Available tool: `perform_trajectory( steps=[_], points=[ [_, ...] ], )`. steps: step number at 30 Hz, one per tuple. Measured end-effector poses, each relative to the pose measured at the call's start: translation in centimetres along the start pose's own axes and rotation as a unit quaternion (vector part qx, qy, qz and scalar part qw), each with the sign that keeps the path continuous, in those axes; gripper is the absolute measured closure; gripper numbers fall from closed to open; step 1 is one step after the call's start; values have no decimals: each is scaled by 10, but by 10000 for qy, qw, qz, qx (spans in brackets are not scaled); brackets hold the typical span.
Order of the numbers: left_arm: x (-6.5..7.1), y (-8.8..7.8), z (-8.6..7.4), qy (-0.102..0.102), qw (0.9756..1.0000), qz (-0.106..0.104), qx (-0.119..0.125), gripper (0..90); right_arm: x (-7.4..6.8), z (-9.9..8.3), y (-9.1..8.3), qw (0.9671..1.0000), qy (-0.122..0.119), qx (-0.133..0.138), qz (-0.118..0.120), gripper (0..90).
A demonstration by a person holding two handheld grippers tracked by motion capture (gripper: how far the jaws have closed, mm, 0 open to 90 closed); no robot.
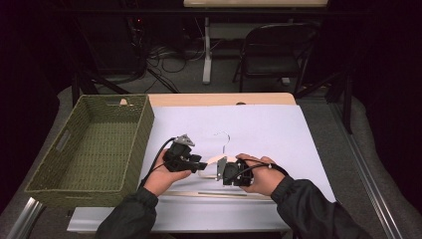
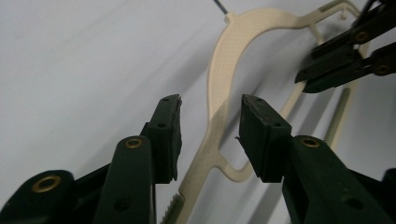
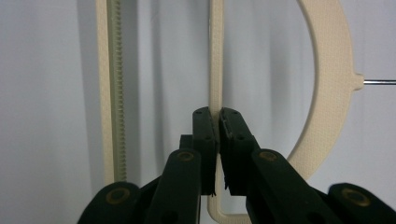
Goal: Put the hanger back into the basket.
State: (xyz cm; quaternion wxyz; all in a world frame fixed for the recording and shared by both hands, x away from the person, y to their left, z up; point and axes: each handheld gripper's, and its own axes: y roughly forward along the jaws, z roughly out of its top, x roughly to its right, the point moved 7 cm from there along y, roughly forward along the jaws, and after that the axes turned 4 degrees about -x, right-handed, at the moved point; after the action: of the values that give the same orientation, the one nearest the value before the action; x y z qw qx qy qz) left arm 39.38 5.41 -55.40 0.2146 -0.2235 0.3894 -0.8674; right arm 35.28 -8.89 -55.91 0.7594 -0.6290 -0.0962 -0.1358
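A cream plastic hanger with a wire hook lies on a white sheet near the table's front. My right gripper is shut on the hanger's thin inner strut, with the ridged bottom bar to its left. My left gripper stands open. The hanger's curved shoulder runs between its pads without touching them. In the left gripper view the right gripper shows at the upper right. From above, the left gripper and right gripper face each other across the hanger.
A green woven basket stands at the left of the table, with nothing in it. A dark folding chair and cables lie on the floor beyond the table's far edge. The white sheet stretches bare to the right and behind the hanger.
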Motion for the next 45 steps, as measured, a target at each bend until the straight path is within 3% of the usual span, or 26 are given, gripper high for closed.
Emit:
perform_trajectory(
  steps=[1, 4, 10, 14, 22, 26, 30, 33, 34, 35, 36, 38, 39, 40, 41, 44, 45],
  points=[
    [2, 5, 1, -29, 9999, -99, -45, 599, 0, 0, 0, 10000, -19, 5, -26, 855],
    [3, 10, 1, 70, 9998, -96, -160, 614, -1, 1, 0, 10000, -50, 5, -38, 855],
    [1, 18, -3, 105, 9990, 50, -430, 678, -2, 2, 1, 9999, -87, -14, -71, 855],
    [3, 19, -4, 225, 9985, 48, -492, 749, -3, 3, 2, 9999, -120, -23, -75, 855],
    [5, 17, -5, 478, 9974, 73, -544, 780, -4, 3, 4, 9998, -155, -48, -63, 853],
    [6, 16, -5, 542, 9973, 96, -493, 785, -3, 2, 4, 10000, -24, -55, 43, 844],
    [7, 14, -6, 650, 9967, 137, -462, 789, 0, 1, 6, 9991, 303, 199, 222, 798],
    [8, 13, -7, 657, 9968, 118, -440, 790, 6, -1, 0, 9948, 774, 486, 456, 712],
    [8, 12, -9, 665, 9967, 117, -443, 791, 10, -4, -8, 9891, 1171, 658, 611, 697],
    [8, 12, -9, 665, 9967, 117, -443, 791, 10, -4, -8, 9891, 1171, 658, 611, 697],
    [9, 12, -9, 654, 9968, 112, -439, 791, 13, -6, -11, 9868, 1311, 718, 629, 693],
    [9, 12, -10, 639, 9970, 111, -422, 791, 24, -13, -20, 9772, 1780, 942, 677, 678],
    [9, 12, -10, 639, 9970, 109, -417, 791, 27, -16, -22, 9748, 1886, 974, 685, 671],
    [10, 12, -10, 632, 9972, 107, -393, 791, 36, -24, -24, 9692, 2151, 1033, 607, 657],
    [10, 12, -10, 632, 9972, 107, -393, 791, 36, -24, -24, 9692, 2151, 1033, 607, 657],
    [11, 11, -11, 646, 9971, 116, -387, 792, 45, -32, -17, 9617, 2513, 919, 597, 618],
    [11, 11, -11, 642, 9971, 123, -384, 792, 45, -32, -17, 9617, 2513, 919, 597, 618]
  ],
)
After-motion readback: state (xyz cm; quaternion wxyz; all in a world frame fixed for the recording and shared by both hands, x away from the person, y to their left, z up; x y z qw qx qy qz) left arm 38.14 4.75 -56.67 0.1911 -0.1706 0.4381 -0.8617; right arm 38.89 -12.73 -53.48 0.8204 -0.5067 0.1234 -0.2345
